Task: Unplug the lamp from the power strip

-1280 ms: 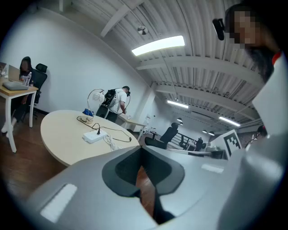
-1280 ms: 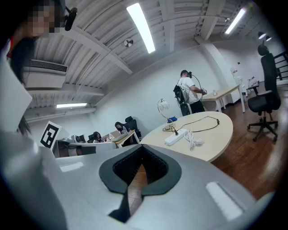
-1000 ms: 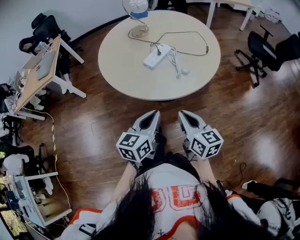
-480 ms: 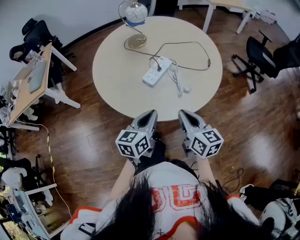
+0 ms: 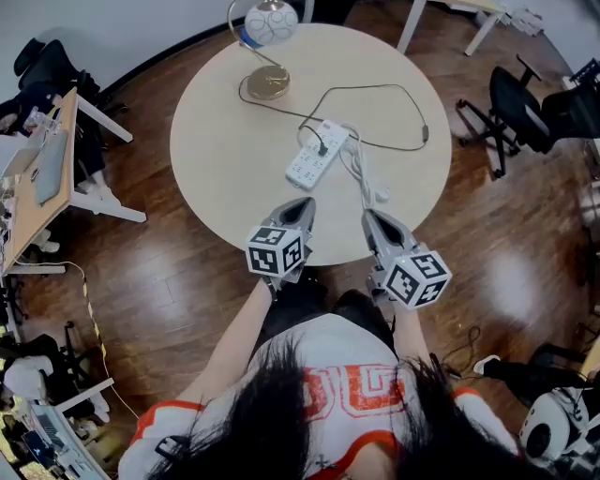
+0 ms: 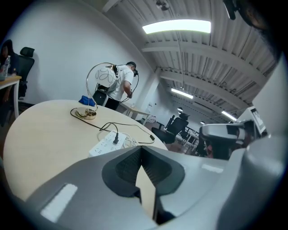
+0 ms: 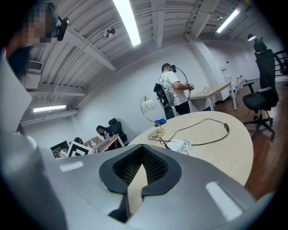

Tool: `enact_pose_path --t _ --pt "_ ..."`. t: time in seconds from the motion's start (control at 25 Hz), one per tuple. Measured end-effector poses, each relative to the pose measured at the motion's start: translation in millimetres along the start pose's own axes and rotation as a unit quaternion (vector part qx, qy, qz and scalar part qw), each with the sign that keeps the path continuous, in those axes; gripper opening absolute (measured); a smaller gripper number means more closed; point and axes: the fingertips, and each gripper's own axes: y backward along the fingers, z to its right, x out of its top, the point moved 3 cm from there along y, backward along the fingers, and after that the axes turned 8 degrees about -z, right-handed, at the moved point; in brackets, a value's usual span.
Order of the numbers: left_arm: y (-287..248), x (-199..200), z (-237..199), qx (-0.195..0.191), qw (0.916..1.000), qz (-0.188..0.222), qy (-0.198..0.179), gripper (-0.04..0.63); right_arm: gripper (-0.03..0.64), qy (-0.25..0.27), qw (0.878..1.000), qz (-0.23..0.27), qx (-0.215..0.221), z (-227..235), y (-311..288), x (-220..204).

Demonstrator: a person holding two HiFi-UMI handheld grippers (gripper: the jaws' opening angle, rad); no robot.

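A white power strip (image 5: pixel 318 154) lies near the middle of the round beige table (image 5: pixel 225 178), with the lamp's black plug (image 5: pixel 322 147) in it. The black cord loops right across the table and back to the lamp (image 5: pixel 263 56) with its brass base and arched stem at the far edge. The strip's white cable (image 5: pixel 363 171) lies coiled on its right. My left gripper (image 5: pixel 302 208) and right gripper (image 5: pixel 372 218) hover at the table's near edge, both shut and empty. The power strip (image 6: pixel 108 143) and lamp (image 6: pixel 92 99) show in the left gripper view; the right gripper view shows the lamp (image 7: pixel 150 116) and strip (image 7: pixel 179 145).
Black office chairs (image 5: pixel 525 103) stand on the wood floor to the right. A wooden desk (image 5: pixel 42 173) with clutter is at the left. A person in a white shirt (image 7: pixel 173 92) stands beyond the table. White table legs (image 5: pixel 459 23) show at the top right.
The view has come nearer to the table. Both grippers have advanced from over the floor to the table's near edge, still shut.
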Motion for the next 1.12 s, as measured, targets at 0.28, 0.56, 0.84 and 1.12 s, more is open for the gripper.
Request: enact_pose_path --t 0.28,0.56,0.84,1.12 --pt "-66.1 20.9 -38.4 0.039 0.999 -0.02 -0.006 0.0 0.002 -0.006 0.999 -0.034 -0.026 18.3 -5.7 -0.7" --pt "-116.8 14.8 -62.5 0.08 0.9933 -0.081 0.019 0.0 0.002 0.012 0.998 -0.064 -0.016 45.2 -28.1 16.4" --pt "-139.4 2.3 -84.5 0.125 0.9825 -0.128 0.053 0.0 0.002 0.049 0.993 -0.108 0.011 68.6 -61.4 32.9" --pt "-143.5 -9.8 -89.1 0.149 0.9732 -0.156 0.08 0.0 0.002 0.125 0.978 -0.165 0.026 89.3 -110.0 33.4"
